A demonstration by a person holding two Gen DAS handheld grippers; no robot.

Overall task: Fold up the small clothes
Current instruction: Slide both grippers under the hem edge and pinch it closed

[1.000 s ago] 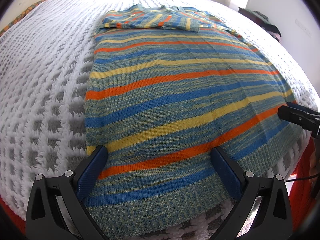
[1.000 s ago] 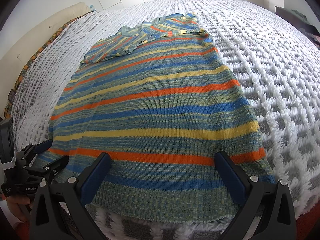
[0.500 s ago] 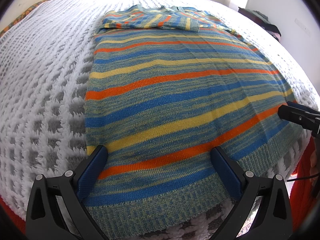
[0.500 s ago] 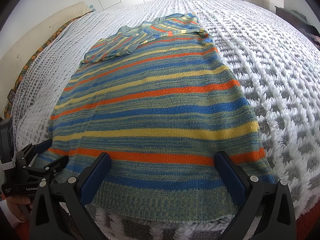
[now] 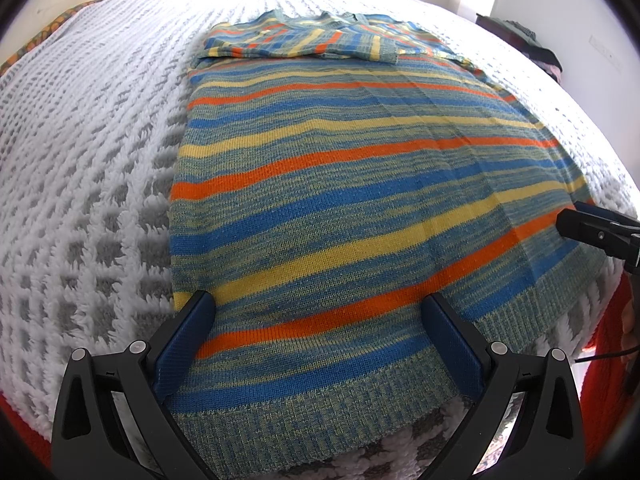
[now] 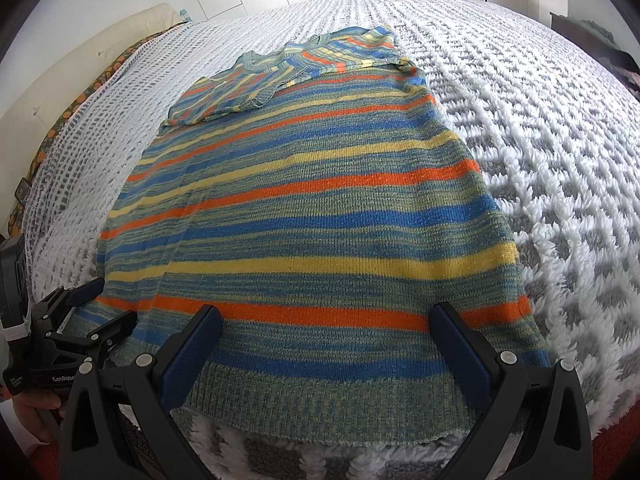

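A striped knit sweater [image 5: 344,184] in blue, orange, yellow and green lies flat on the bed, hem toward me, sleeves folded across its top [image 5: 320,38]. My left gripper [image 5: 320,328] is open, its fingers hovering over the hem's left part. My right gripper [image 6: 326,336] is open over the hem's right part [image 6: 328,400]. The right gripper also shows at the right edge of the left wrist view [image 5: 596,232]. The left gripper shows at the lower left of the right wrist view [image 6: 80,320].
The bed carries a white and grey tufted blanket [image 6: 540,160]. A patterned pillow edge [image 6: 68,112] and headboard lie to the left. Dark clothes [image 5: 532,46] sit beyond the bed's far right. A red edge [image 5: 608,360] shows below the blanket.
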